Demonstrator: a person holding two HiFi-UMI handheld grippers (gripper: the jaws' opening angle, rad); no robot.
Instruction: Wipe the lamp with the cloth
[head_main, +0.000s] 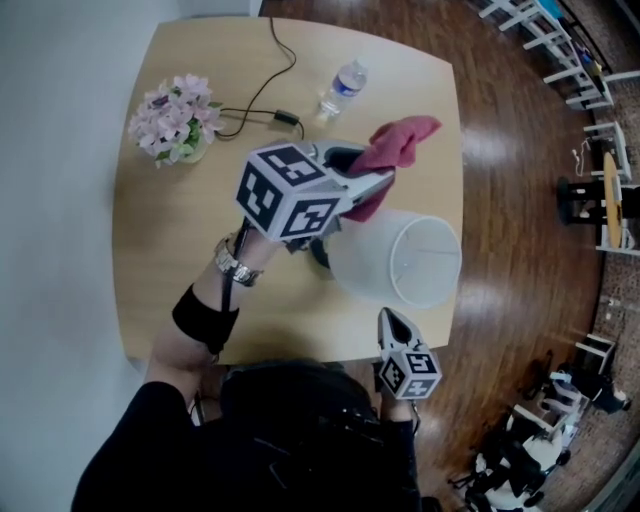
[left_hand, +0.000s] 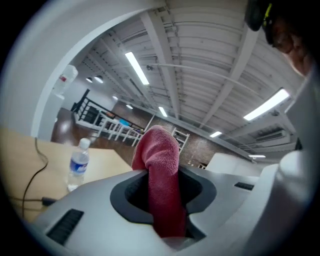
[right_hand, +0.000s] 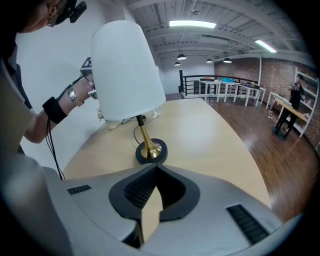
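Head view shows a light wooden table with rounded corners on a dark wood floor. At its near edge is the person who holds both tools, in a dark sleeve and with a wristwatch on the left arm.

On the right front part of the table stands the lamp, with a white shade. In the right gripper view the shade sits on a thin brass stem with a round dark base. The shade seems to lean a little, but the wide lens makes this uncertain.

The left claw is raised just beside the upper side of the shade. Its jaws are clamped on the red cloth, which rises out of them and folds over in the left gripper view. I cannot tell whether the cloth touches the shade.

The right claw is low at the near edge of the table, close to the shade. Its jaws are pressed together and hold nothing.

At the far left corner is a bunch of pink flowers. A water bottle stands at the far side, and a thin black cable runs across the table between them.
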